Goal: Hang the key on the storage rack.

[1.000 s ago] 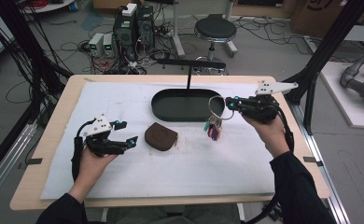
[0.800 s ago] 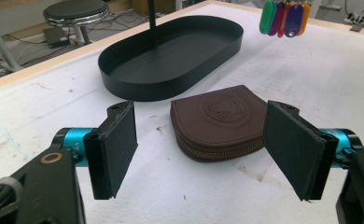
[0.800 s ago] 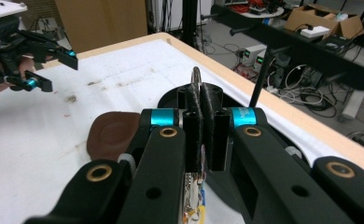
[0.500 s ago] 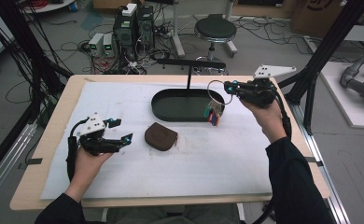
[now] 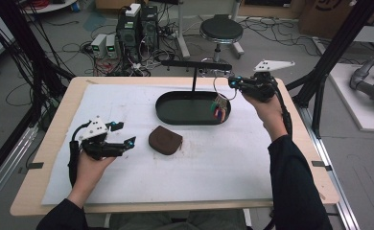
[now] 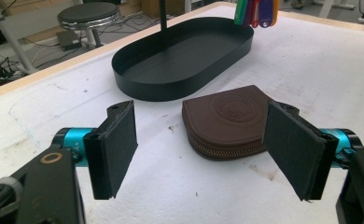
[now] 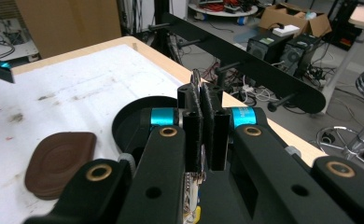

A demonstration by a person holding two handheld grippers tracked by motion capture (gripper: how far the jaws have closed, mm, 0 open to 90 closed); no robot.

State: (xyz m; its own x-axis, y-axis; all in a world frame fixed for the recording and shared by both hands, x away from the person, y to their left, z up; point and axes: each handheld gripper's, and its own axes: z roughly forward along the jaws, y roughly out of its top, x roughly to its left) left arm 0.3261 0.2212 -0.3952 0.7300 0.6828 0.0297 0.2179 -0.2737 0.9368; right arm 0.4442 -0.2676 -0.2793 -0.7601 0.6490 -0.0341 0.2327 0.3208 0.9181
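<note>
My right gripper (image 5: 232,83) is shut on a metal key ring (image 5: 220,86). Its coloured key tags (image 5: 218,109) hang over the right end of the black oval tray (image 5: 175,115). In the right gripper view the shut gripper (image 7: 203,122) points at the black peg bar (image 7: 250,63), and the ring's edge pokes up between the jaws. A brown zip pouch (image 5: 165,140) lies on the white mat in front of the tray. My left gripper (image 5: 126,133) is open just left of the pouch. In the left gripper view the pouch (image 6: 229,119) lies beyond the open gripper (image 6: 203,154), near its right jaw.
A post rises from the tray and carries the peg bar (image 5: 197,64) above the table's far edge. The tray (image 6: 180,58) has nothing in it, and the key tags (image 6: 256,11) dangle over its far end. Computers, a stool (image 5: 221,29) and cables stand beyond the table.
My right gripper has lifted the keys up and away from me, from beside the tray to above its right end near the peg bar. The left gripper has barely moved.
</note>
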